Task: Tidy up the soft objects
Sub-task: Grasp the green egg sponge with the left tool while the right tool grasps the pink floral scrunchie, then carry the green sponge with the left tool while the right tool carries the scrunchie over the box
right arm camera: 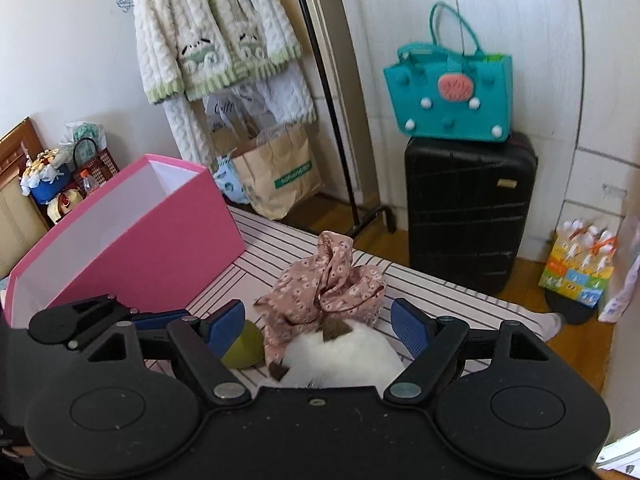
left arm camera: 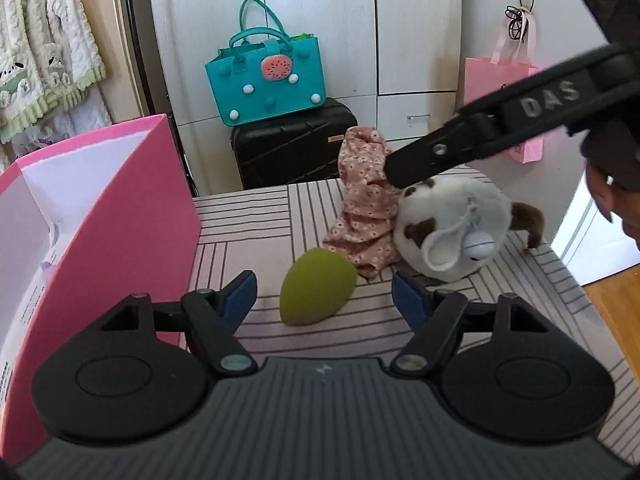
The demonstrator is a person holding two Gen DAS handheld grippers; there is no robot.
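Observation:
A green egg-shaped sponge [left arm camera: 317, 287] lies on the striped table, between the open fingers of my left gripper [left arm camera: 324, 294], not touched. Beside it lie a pink floral cloth [left arm camera: 366, 204] and a white-and-brown plush toy [left arm camera: 452, 224]. My right gripper [right arm camera: 318, 326] is open and hovers over the plush [right arm camera: 344, 356] and the floral cloth [right arm camera: 324, 288]; its arm also shows in the left wrist view [left arm camera: 500, 124]. The green sponge [right arm camera: 244, 350] peeks out by the right gripper's left finger. An open pink box [left arm camera: 100, 216] stands at the table's left.
The pink box [right arm camera: 152, 232] fills the left side of the striped table [left arm camera: 256, 220]. Behind the table stand a black suitcase [right arm camera: 468, 212] with a teal bag [right arm camera: 452, 96] on top. A pink gift bag [left arm camera: 492, 80] hangs at the right.

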